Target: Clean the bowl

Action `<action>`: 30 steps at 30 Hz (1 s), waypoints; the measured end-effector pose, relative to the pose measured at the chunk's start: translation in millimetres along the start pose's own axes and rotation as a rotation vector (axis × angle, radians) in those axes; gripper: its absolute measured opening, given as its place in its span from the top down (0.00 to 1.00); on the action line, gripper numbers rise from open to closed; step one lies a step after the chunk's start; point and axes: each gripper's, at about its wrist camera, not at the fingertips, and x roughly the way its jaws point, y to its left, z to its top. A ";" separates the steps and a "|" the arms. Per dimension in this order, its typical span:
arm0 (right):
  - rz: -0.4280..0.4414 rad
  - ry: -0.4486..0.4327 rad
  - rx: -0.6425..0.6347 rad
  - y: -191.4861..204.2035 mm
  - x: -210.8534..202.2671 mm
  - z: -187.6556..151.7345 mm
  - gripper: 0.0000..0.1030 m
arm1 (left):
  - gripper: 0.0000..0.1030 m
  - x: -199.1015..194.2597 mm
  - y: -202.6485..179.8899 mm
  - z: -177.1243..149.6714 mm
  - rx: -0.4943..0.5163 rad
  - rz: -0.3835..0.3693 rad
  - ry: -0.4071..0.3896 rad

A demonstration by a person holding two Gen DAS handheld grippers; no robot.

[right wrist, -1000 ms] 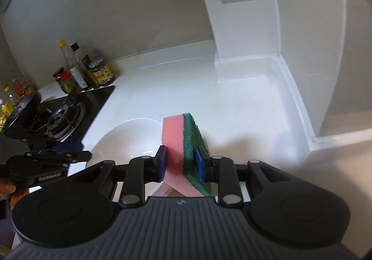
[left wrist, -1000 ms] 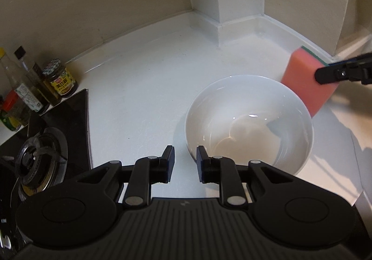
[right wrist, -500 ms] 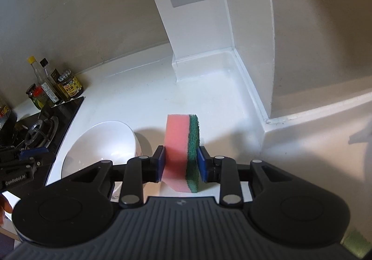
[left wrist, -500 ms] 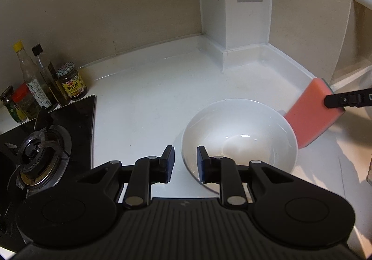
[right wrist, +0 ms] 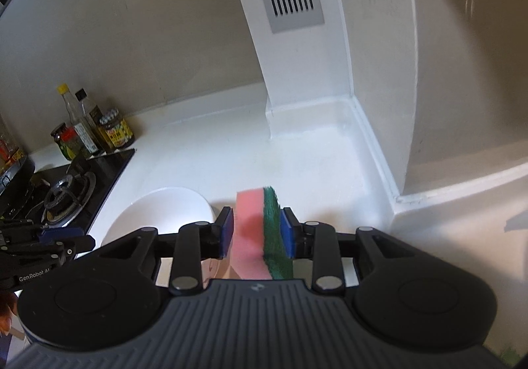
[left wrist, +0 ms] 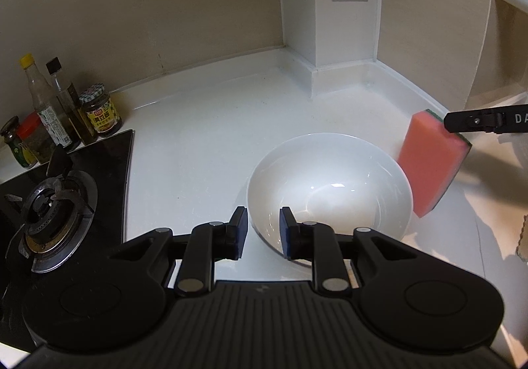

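Your right hand-held gripper [right wrist: 255,232] had just been opening with the sponge [right wrist: 255,237] between its jaws. There was a sliver of gap at the pink face, while the green scouring side sat against the right pad, so the sponge was released or close to it, no real clamp. In the left wrist view the sponge stood tilted on the bench [left wrist: 204,125], at 3 o'clock from the bowl [left wrist: 330,184], just beside its rim and maybe touching it; I couldn't tell.

Your left hand-held gripper [left wrist: 262,235] was partly open, its jaws straddling the near rim of the bowl at 6 o'clock, with no visible pinch on it.

The bowl sat upright on the bench and looked wet and glossy inside, with no residue I could make out.

My read: the scrub was done or nearly so, and you were setting the sponge down. What's left is a rinse if needed and putting the bowl away. The hob [left wrist: 49,210] and condiment jars [left wrist: 99,111] at 9–10 o'clock looked untouched.
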 end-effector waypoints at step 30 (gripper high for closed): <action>0.014 -0.050 -0.053 37.7 -92.4 -58.6 0.74 | 0.74 -90.9 6.9 -37.6 -0.223 0.082 -0.142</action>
